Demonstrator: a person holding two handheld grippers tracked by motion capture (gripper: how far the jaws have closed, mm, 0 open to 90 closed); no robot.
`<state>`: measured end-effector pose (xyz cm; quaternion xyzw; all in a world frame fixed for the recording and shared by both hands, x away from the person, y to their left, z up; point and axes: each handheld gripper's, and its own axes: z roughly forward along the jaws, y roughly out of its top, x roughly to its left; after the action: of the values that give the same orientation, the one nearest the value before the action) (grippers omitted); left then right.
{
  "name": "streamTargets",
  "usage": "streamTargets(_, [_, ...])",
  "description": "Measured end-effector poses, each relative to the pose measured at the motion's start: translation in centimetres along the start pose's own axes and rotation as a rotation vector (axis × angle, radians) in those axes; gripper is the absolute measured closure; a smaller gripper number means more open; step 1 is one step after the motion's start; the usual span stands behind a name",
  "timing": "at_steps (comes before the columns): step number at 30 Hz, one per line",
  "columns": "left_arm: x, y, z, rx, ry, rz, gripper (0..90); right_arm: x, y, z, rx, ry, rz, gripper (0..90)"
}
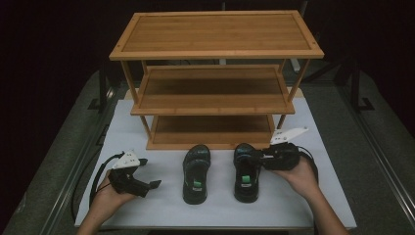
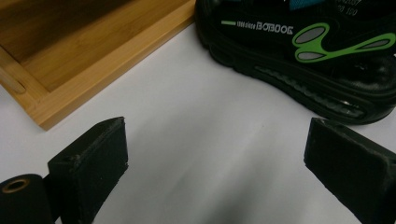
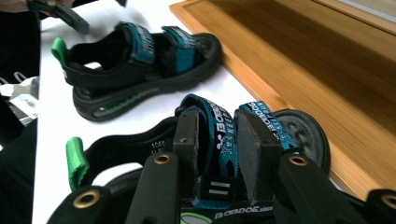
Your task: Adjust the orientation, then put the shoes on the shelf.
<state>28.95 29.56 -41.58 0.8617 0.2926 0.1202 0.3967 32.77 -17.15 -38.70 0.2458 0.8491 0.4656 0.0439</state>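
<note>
While the right gripper clamps the teal strap of the right black rubber-soled sandal on the white bench, the left gripper hangs released. Sandal looks light, floppy; strap grip suits it.

Rack stands upper centre on worktop. Two sandals lie side by side in front of it: left sandal centre, right sandal just right. Left claw lower left, right claw at right sandal.
</note>
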Motion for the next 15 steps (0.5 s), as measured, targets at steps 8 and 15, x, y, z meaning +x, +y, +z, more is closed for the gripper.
streamTargets(8, [-0.2,0.6,-0.1,-0.013,-0.022,0.006,5.9,1.1,2.3,2.1,-0.029,0.044,-0.033,70.0])
streamTargets(15, [-1.1,3.3,0.7,-0.034,-0.099,0.046,6.0,2.2,3.0,4.7,-0.002,0.068,-0.058,70.0])
